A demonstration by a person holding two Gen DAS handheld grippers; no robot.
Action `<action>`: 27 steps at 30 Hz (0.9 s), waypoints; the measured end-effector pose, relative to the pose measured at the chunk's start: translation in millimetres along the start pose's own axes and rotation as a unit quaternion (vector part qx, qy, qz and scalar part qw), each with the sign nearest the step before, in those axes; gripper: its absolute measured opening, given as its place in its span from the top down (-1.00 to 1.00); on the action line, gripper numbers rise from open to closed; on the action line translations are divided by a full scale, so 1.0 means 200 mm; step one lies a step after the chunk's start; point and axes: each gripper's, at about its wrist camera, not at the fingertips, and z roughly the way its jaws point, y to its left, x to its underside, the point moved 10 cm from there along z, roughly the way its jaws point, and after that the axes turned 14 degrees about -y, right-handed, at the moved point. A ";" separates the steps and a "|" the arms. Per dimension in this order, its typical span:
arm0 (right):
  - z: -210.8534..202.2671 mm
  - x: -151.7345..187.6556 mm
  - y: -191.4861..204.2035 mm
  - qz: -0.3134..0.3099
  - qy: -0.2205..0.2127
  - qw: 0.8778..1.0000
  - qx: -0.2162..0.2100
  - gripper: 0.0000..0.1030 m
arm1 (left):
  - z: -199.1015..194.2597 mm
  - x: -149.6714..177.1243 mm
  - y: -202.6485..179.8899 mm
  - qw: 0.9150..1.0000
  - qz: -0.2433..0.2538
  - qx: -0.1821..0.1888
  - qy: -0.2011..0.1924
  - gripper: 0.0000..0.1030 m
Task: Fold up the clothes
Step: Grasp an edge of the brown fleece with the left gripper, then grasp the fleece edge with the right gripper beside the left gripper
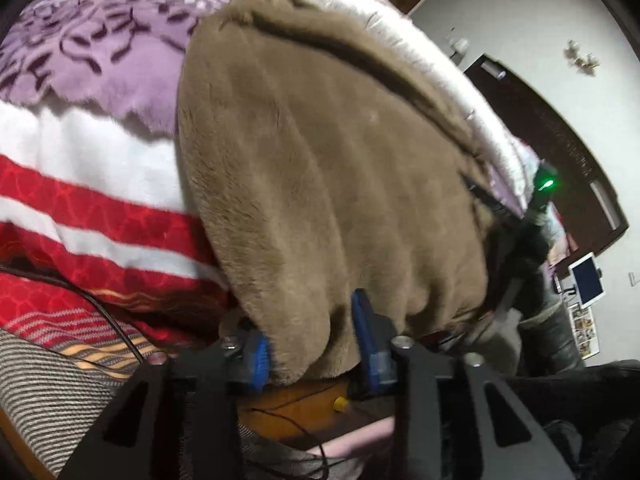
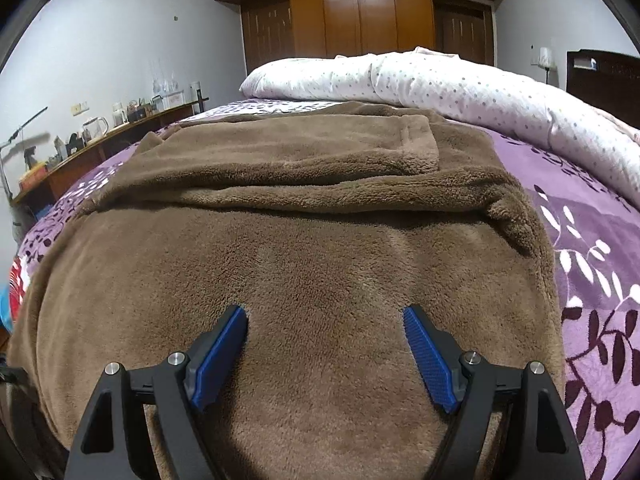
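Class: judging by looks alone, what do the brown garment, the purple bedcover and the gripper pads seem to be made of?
Brown garment: plush fleece, probably synthetic; short matte pile, soft folds.
Purple bedcover: velvety printed fabric, with leaf patterns and a slight sheen.
Right gripper pads: blue rubber or plastic, probably; a fine gridded texture shows.

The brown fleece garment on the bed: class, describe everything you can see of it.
The brown fleece garment is plush, fuzzy and plain brown. It lies spread over the purple patterned bedspread, its far part folded back in flat layers. Its near hem hangs over the bed's edge. The left tool has that hanging hem between its blue pads, seemingly gripped. The right tool is open, its fingers pointing at the flat cloth; contact is unclear.
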 end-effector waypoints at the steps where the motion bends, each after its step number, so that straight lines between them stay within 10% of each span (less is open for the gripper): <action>1: 0.00 0.00 0.00 -0.003 0.000 1.000 0.002 -0.60 | 0.01 0.01 0.01 1.000 0.001 -0.005 0.003 -0.18; 7: 0.01 0.01 0.01 -0.013 0.000 1.000 0.007 -0.61 | 0.03 0.06 0.03 1.000 0.003 0.001 0.012 -0.22; 15: 0.01 0.02 0.02 -0.029 0.006 0.999 0.013 -0.61 | -0.06 0.06 -0.01 1.000 0.010 0.025 0.006 0.59; 27: -0.35 -0.06 0.00 0.051 0.006 0.997 -0.064 -0.60 | -0.11 0.00 -0.12 0.997 -0.011 0.073 -0.005 0.65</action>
